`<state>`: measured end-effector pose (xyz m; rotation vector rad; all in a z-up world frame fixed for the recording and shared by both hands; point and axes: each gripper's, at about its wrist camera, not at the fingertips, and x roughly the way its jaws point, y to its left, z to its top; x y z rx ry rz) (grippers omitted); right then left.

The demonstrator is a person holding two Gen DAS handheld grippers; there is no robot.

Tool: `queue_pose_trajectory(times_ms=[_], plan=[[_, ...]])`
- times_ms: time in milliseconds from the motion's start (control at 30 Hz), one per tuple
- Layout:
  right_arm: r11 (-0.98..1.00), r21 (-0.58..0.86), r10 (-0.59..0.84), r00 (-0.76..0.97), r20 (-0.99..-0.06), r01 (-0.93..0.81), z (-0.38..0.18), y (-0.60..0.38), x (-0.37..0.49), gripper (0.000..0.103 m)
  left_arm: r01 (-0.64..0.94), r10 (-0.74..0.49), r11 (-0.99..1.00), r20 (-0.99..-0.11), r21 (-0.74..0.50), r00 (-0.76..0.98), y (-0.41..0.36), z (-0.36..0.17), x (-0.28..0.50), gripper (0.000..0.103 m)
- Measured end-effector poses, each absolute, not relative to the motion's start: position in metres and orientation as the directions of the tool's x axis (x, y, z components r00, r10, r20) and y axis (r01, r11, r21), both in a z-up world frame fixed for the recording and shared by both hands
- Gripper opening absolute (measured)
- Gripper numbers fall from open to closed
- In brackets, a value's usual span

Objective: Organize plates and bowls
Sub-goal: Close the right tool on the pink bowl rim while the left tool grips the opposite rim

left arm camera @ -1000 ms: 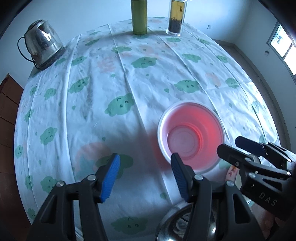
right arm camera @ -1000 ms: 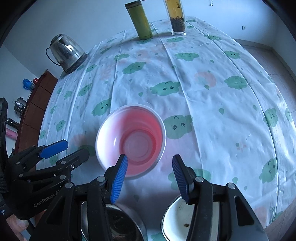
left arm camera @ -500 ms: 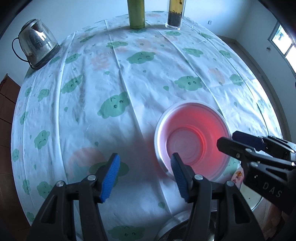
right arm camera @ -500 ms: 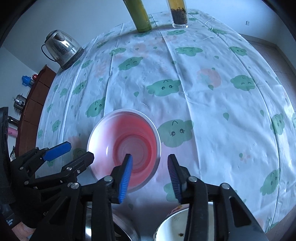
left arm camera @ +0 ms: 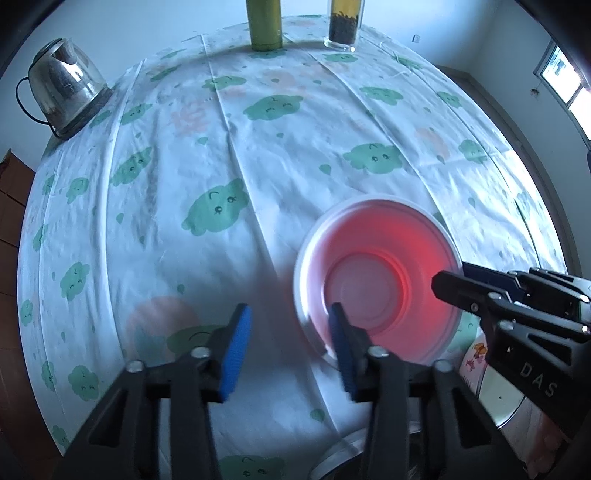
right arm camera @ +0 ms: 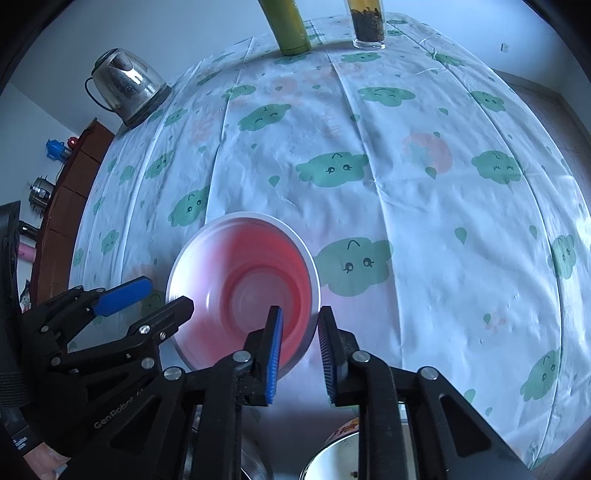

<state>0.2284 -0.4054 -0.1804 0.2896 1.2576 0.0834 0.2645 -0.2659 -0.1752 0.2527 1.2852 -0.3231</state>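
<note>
A pink plastic bowl with a white rim (left arm camera: 380, 280) sits on the cloud-print tablecloth; it also shows in the right wrist view (right arm camera: 243, 284). My right gripper (right arm camera: 300, 350) straddles its near-right rim, one finger inside and one outside, jaws narrowed but with a gap still showing. My left gripper (left arm camera: 291, 347) is open, its right finger over the bowl's near-left rim. A metal bowl (right arm camera: 255, 465) and a white bowl (right arm camera: 336, 458) lie below the grippers at the near edge.
A glass kettle (left arm camera: 62, 92) stands at the far left. A green bottle (left arm camera: 264, 24) and a glass tea tumbler (left arm camera: 343, 26) stand at the far edge. A wooden cabinet (right arm camera: 62, 184) is left of the table.
My right gripper has moved onto the pink bowl's rim and its jaws have narrowed around it. Both grippers have drawn closer to the bowl.
</note>
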Motion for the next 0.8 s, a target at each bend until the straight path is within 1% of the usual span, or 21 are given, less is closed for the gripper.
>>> queue_pose_trajectory(times_ms=[33, 67, 100, 133, 167, 800], plan=[[0.961, 0.26, 0.22, 0.309, -0.925, 0.094, -0.181, -0.405, 0.229, 0.02, 0.376, -0.095, 0.927, -0.965, 0.004, 0.244, -0.267, -0.176, 0.264, 0.032], [0.962, 0.258, 0.219, 0.307, -0.926, 0.093, -0.181, -0.404, 0.229, 0.018, 0.378, -0.096, 0.926, -0.966, 0.002, 0.241, -0.268, -0.177, 0.264, 0.031], [0.962, 0.258, 0.22, 0.305, -0.927, 0.091, -0.182, -0.404, 0.229, 0.016, 0.378, -0.098, 0.926, -0.966, 0.0, 0.239, -0.268, -0.178, 0.264, 0.026], [0.962, 0.257, 0.22, 0.304, -0.927, 0.088, -0.182, -0.404, 0.229, 0.013, 0.379, -0.099, 0.925, -0.967, -0.003, 0.235, -0.269, -0.179, 0.264, 0.017], [0.963, 0.255, 0.218, 0.303, -0.928, 0.085, -0.183, -0.403, 0.229, 0.012, 0.381, -0.101, 0.925, -0.969, -0.008, 0.224, -0.269, -0.182, 0.264, 0.014], [0.962, 0.265, 0.23, 0.321, -0.919, 0.07, -0.169, -0.399, 0.226, 0.011, 0.377, -0.106, 0.926, -0.964, -0.007, 0.243, -0.267, -0.169, 0.26, 0.013]])
